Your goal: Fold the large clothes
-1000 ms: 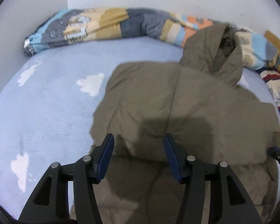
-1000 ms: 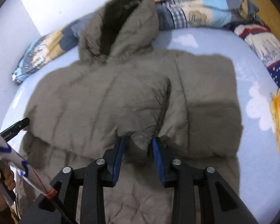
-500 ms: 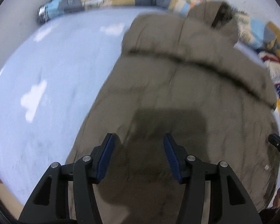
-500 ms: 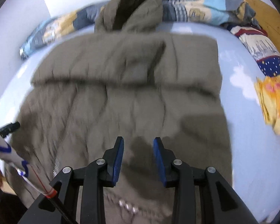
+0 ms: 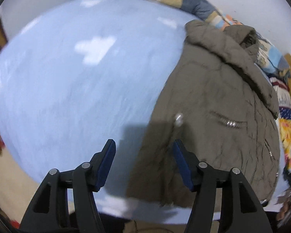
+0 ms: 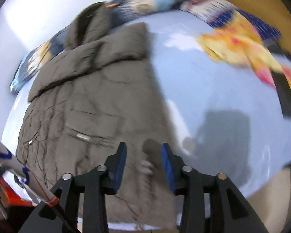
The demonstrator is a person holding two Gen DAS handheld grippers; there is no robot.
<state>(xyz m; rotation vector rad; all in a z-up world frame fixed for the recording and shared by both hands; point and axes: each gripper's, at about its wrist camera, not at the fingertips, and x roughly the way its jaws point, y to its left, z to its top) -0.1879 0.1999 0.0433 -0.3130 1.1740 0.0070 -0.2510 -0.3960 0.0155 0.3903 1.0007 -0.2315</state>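
The bed (image 5: 71, 89) in front of you is covered by a light blue sheet with white clouds, and a patchwork quilt (image 5: 199, 9) is rolled along the wall at its far edge. Your olive hooded puffer jacket (image 5: 213, 116) lies front-up on it, hood (image 6: 85, 27) toward the wall, hem at the near edge, with both sleeves apparently folded across the chest as a band (image 6: 87, 62). A yellow patterned cloth (image 6: 242, 46) sits well apart on the right side.

You seem to be between folds: sleeves in, body not yet doubled over. Your left gripper (image 5: 143, 159) hangs spread wide and empty above the jacket's left hem corner; your right gripper (image 6: 143, 161) hangs parted and empty over the right hem area near a zip pull (image 6: 146, 166). Both views are blurred, so contact with the fabric cannot be judged.

Next, you likely need to pinch each hem corner and carry the hem up toward the shoulders, keeping both sides level.
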